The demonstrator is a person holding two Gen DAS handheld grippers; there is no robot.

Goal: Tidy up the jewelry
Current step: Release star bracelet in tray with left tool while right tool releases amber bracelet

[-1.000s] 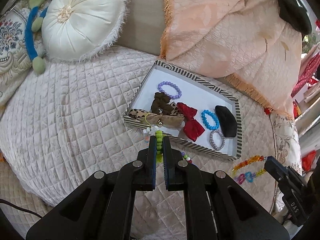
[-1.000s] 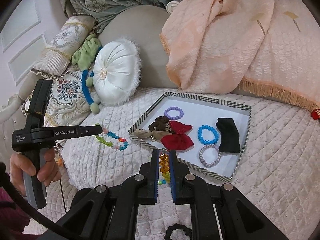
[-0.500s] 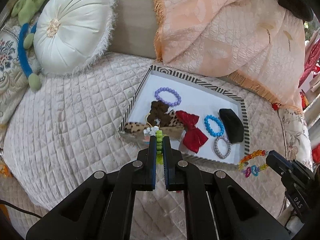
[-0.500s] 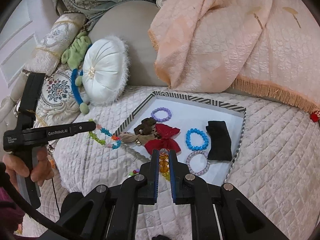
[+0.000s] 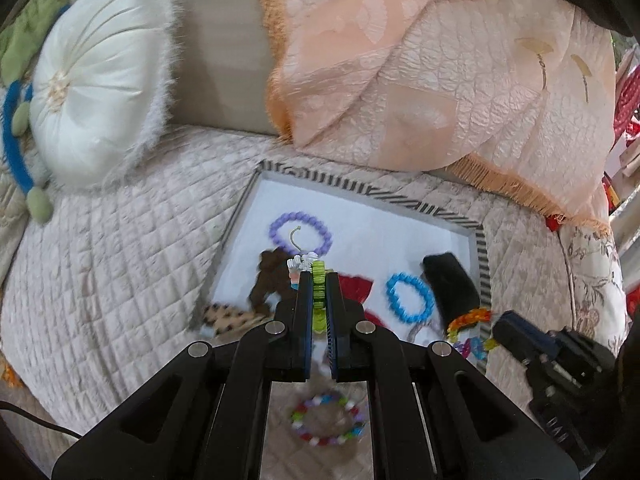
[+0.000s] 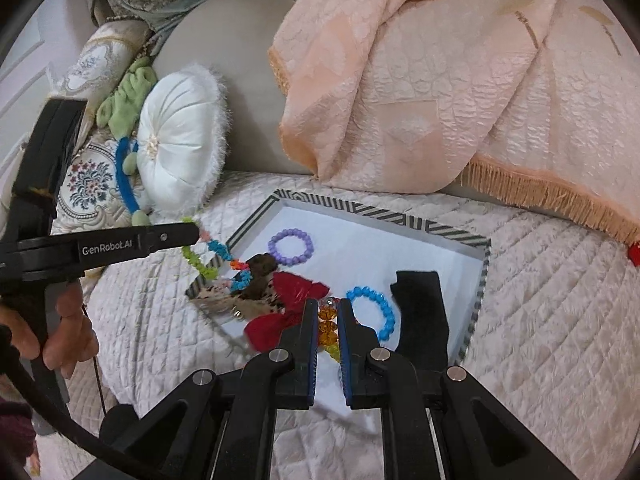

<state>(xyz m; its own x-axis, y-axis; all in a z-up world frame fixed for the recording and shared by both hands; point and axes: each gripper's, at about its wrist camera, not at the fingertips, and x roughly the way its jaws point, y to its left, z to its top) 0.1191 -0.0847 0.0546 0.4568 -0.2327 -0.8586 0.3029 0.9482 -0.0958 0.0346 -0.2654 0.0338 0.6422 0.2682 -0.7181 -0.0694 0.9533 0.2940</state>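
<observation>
Two hand-held grippers hover over a striped-rim tray [image 6: 384,216] on a quilted bed cover [image 6: 560,300]. The left gripper [image 5: 319,276] is clamped narrowly on a green-beaded bracelet [image 5: 319,280], held above the tray's near left part. The right gripper [image 6: 329,314] pinches an amber-beaded bracelet [image 6: 328,324] over the tray's near edge.

The tray's far half is bare white; its near half is crowded. Inside lie two loose bracelets, one purple [image 6: 291,247] and one blue [image 6: 374,312], besides a red bow [image 6: 288,308], a brown scrunchie [image 6: 262,268], a leopard-print bow [image 5: 228,316] and a black cloth piece [image 6: 420,316]. A peach fringed throw [image 6: 420,80] hangs close to the tray's far right edge; open quilt lies left and right.

Only the left wrist view shows a multicoloured bracelet [image 5: 328,420] lying on the quilt near the tray. Only the right wrist view shows the hand [image 6: 60,332] gripping the left tool. A white round cushion [image 6: 180,148] sits far left.
</observation>
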